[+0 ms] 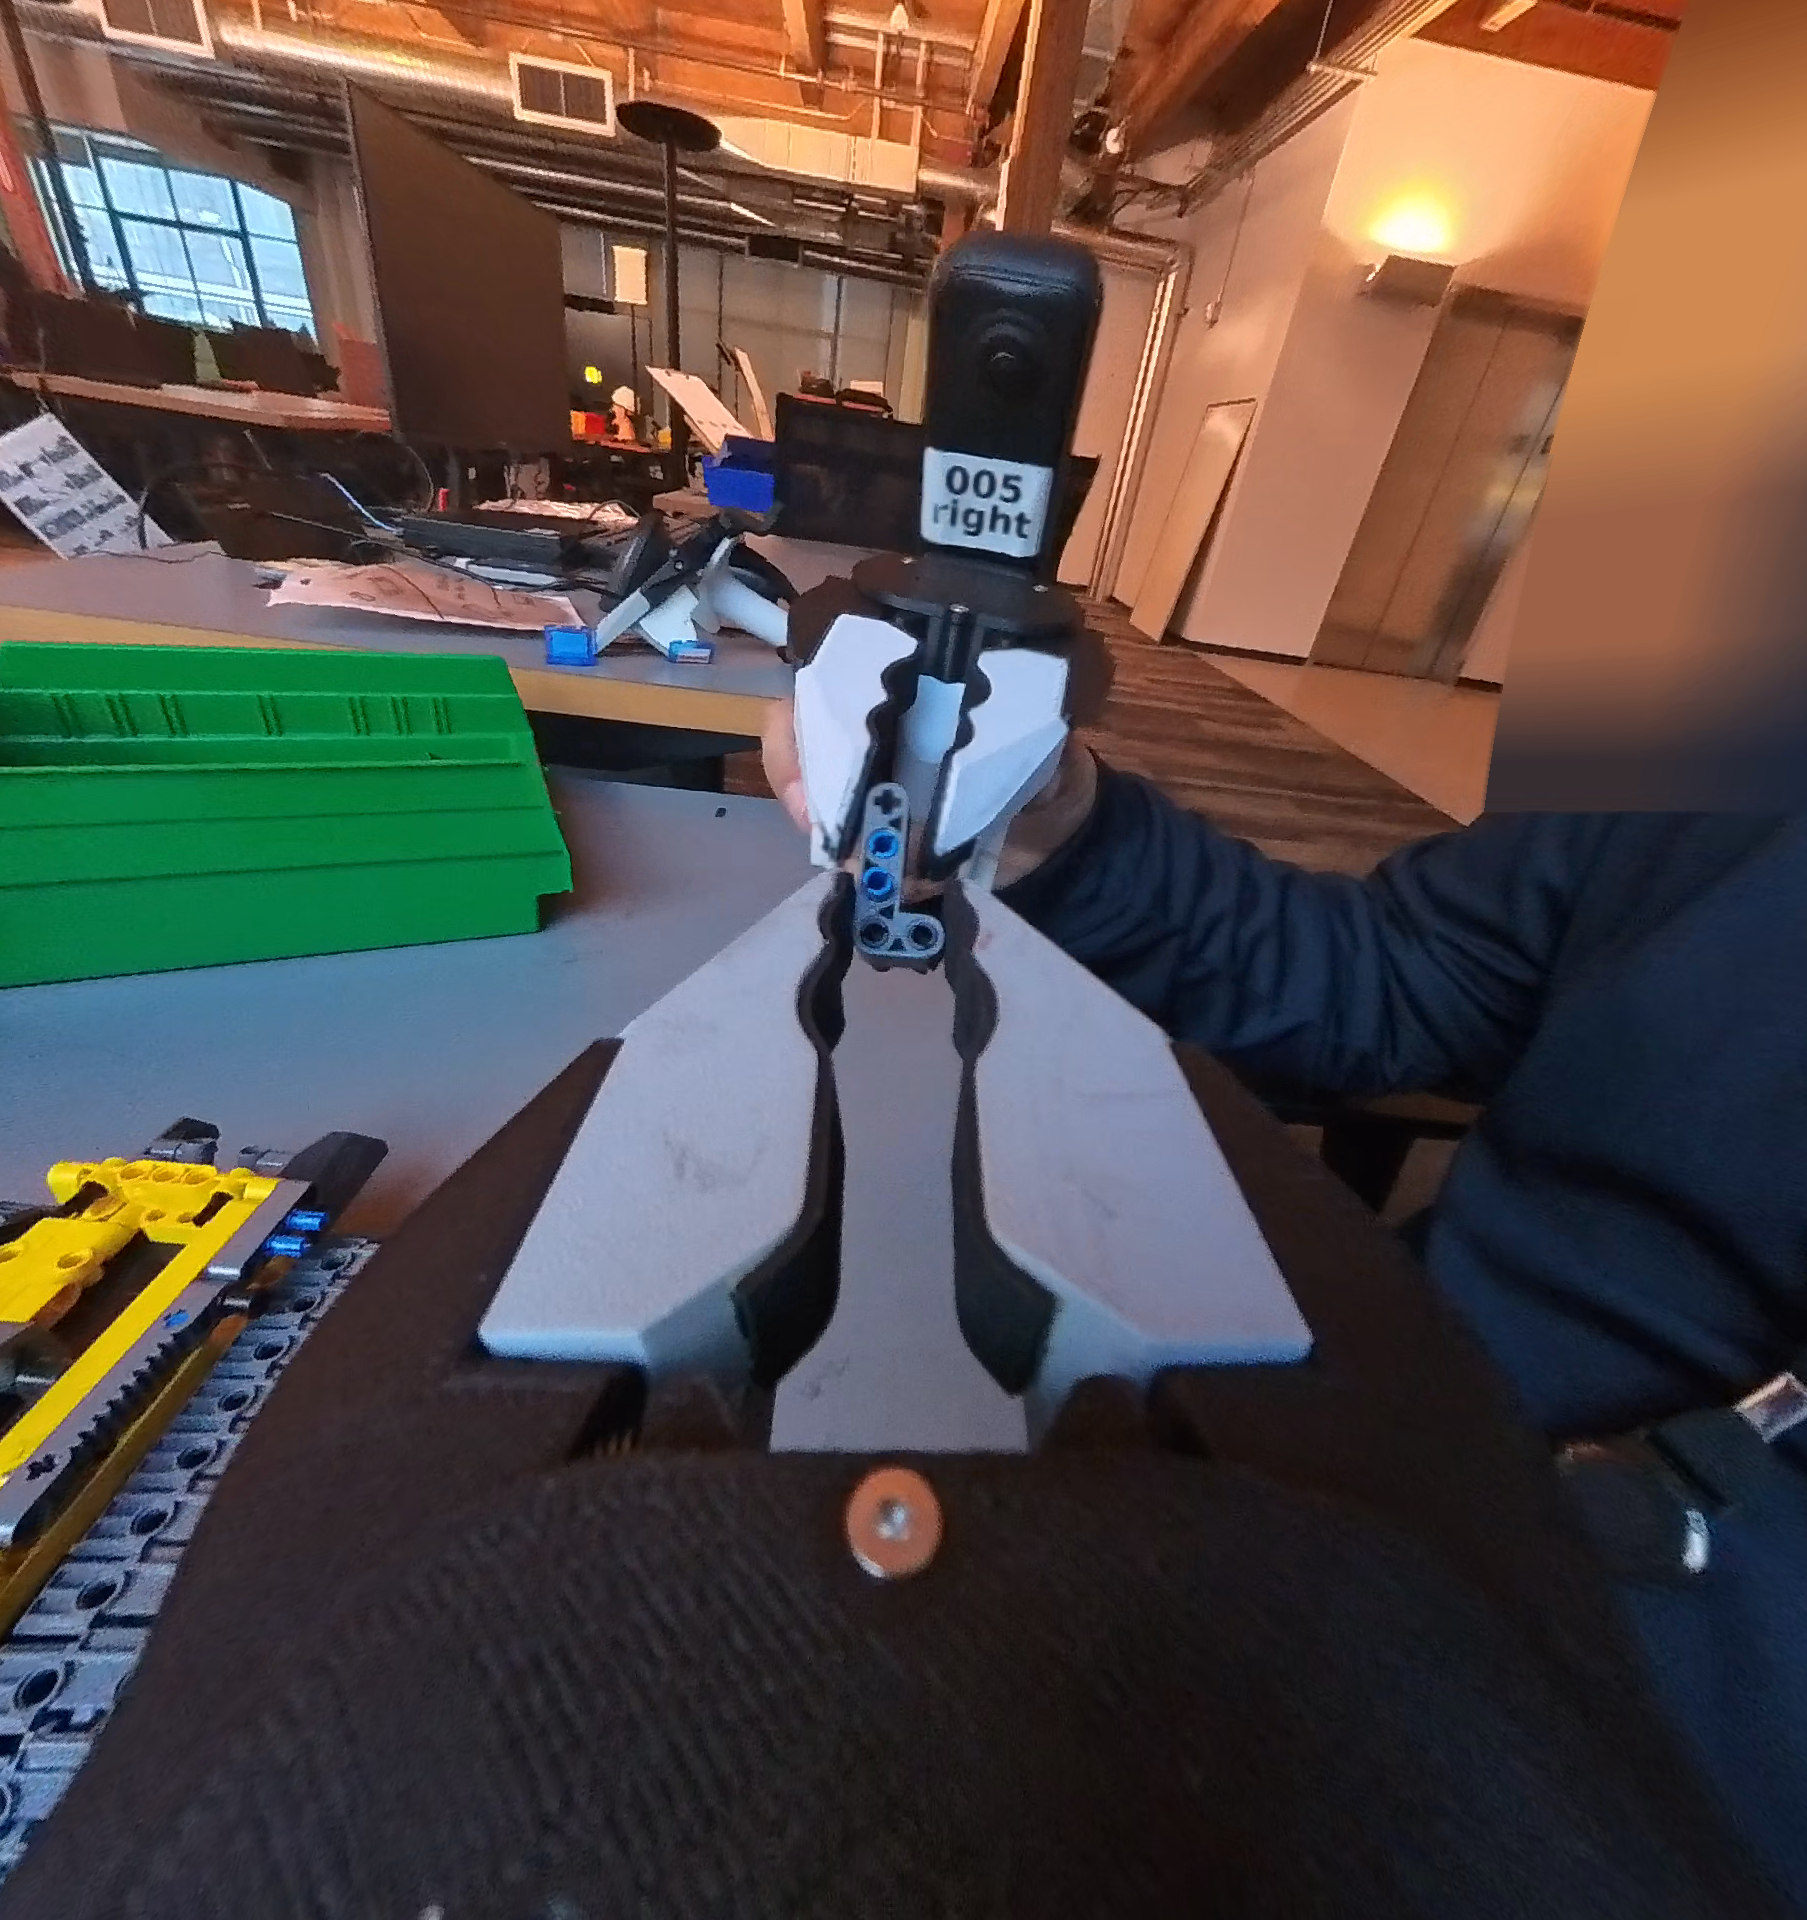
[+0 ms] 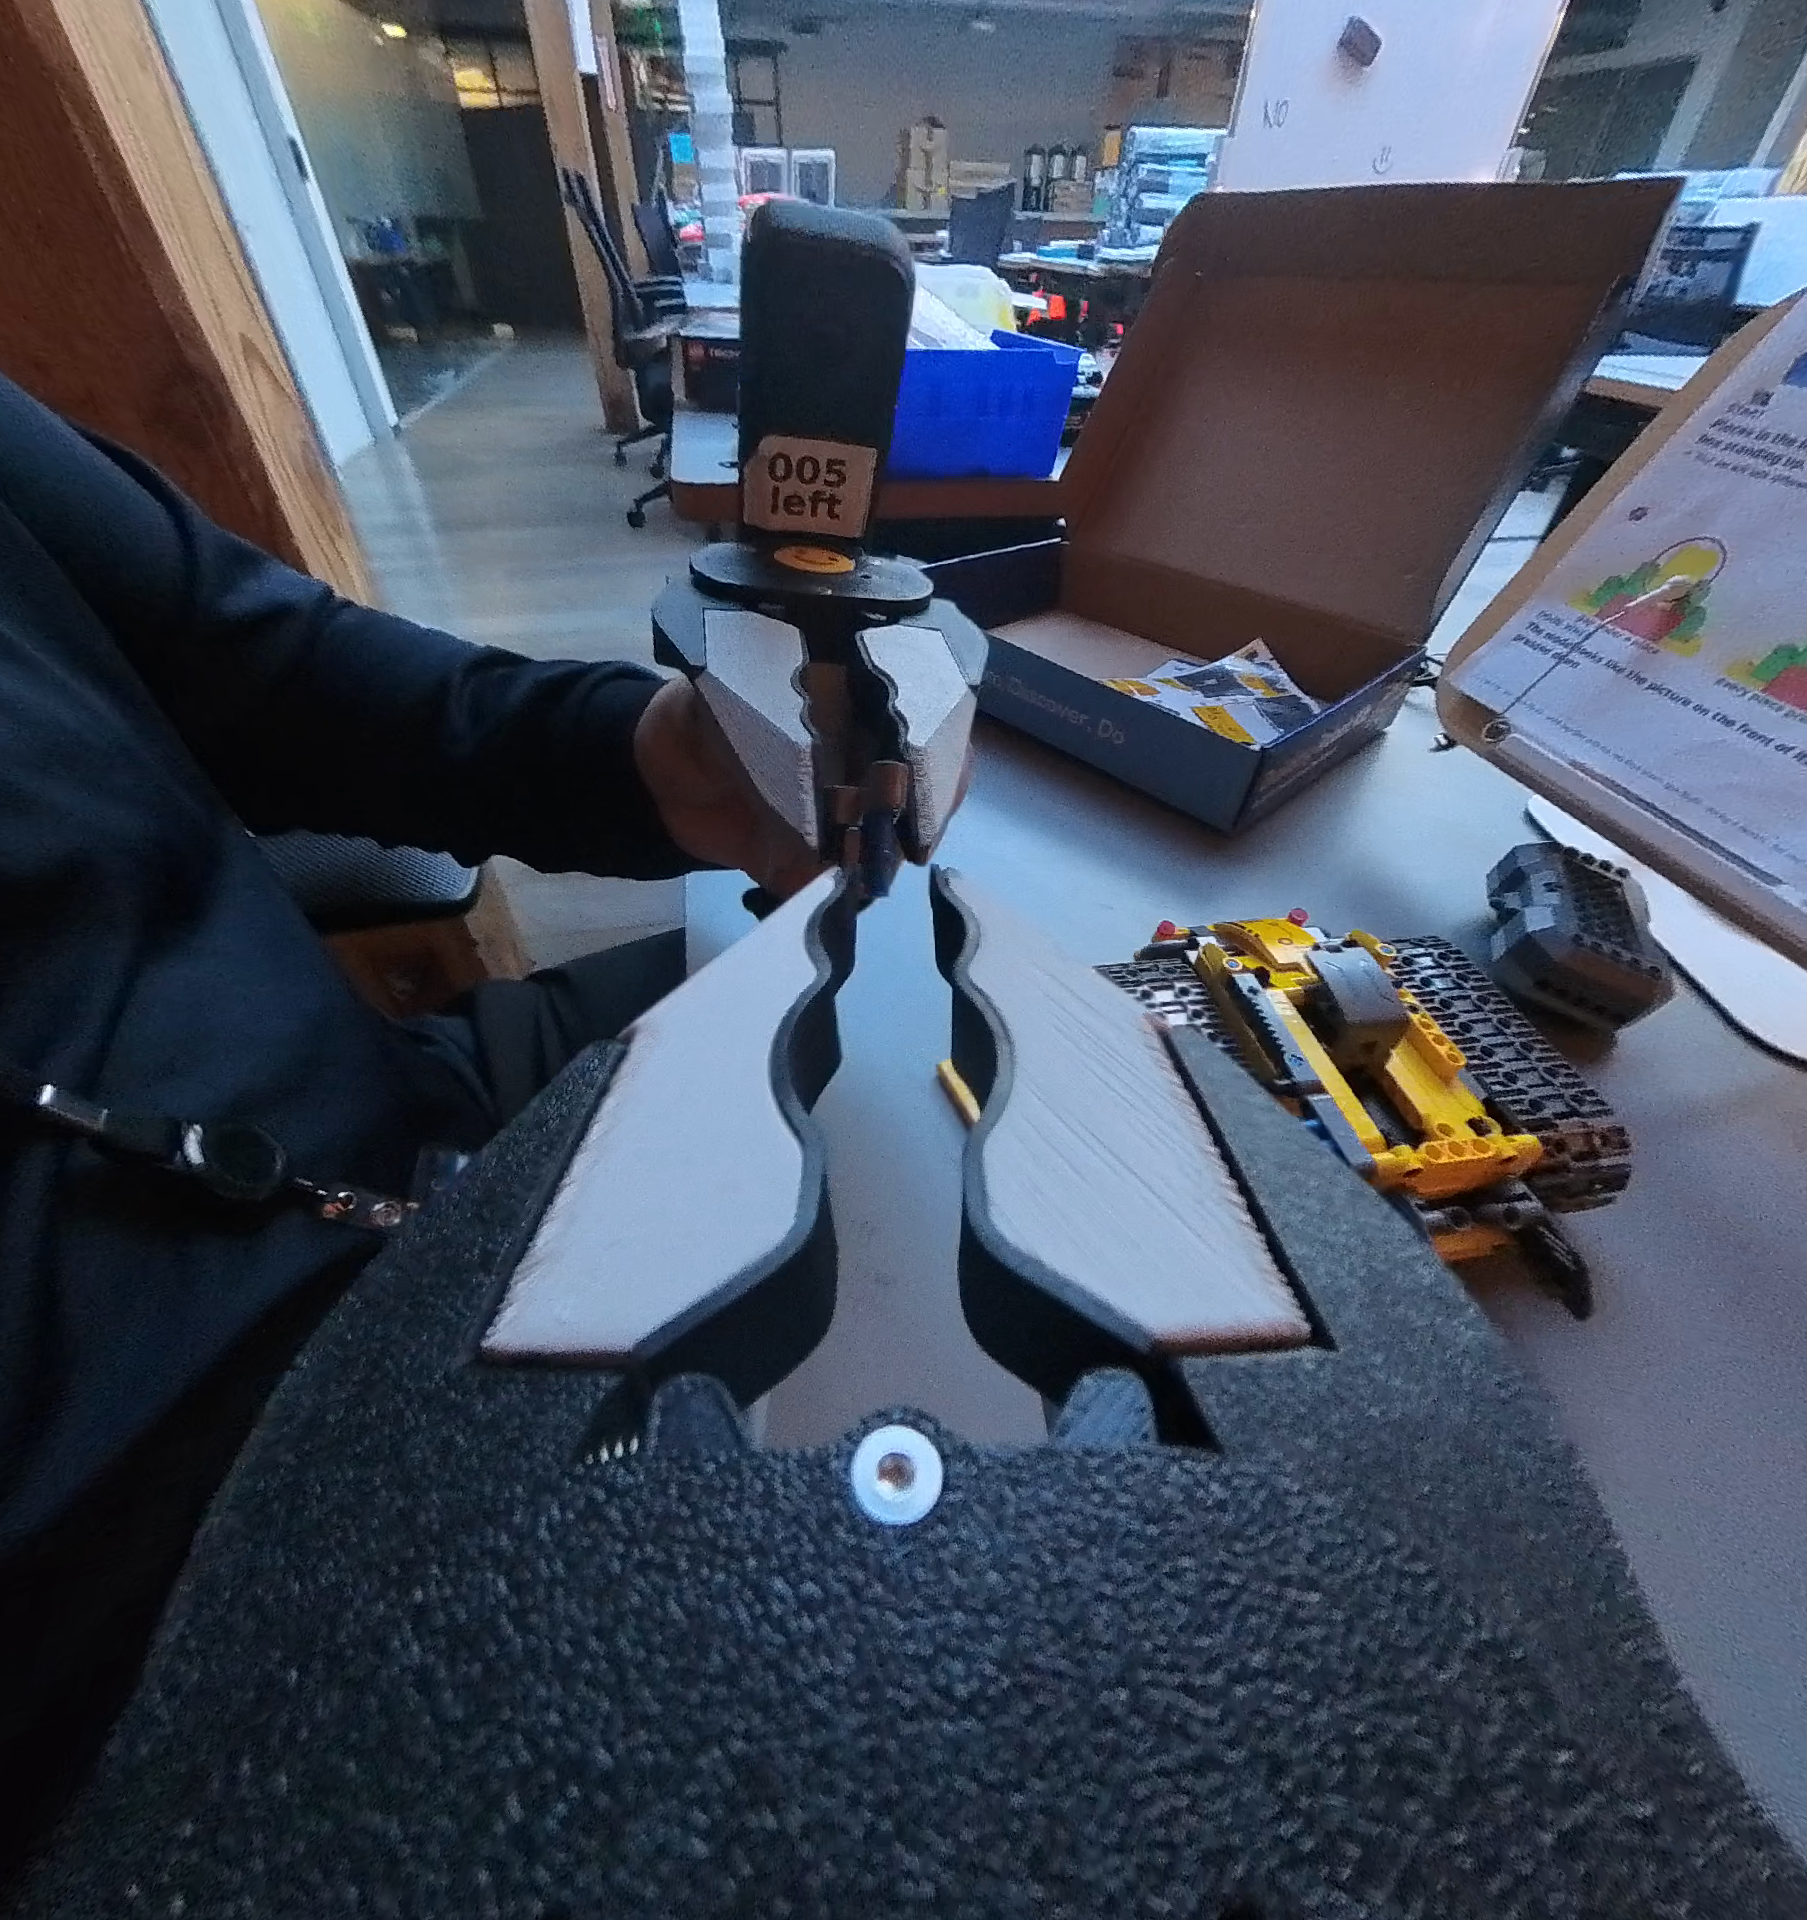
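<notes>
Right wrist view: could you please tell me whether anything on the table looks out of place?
A small yellow stick lies loose on the table, apart from the yellow vehicle model, seen between the right claw's fingers. Nothing looks spilled or broken.

From my left wrist view, the yellow tracked model runs off the left edge, and my own gripper's body hides its near side. The green bin is cut off at the left too. A mosaic patch covers the upper right. In the right wrist view, the small grey piece is mostly buried between fingers; I cannot tell which gripper grips it. The instruction sheet leaves the right edge.
</notes>
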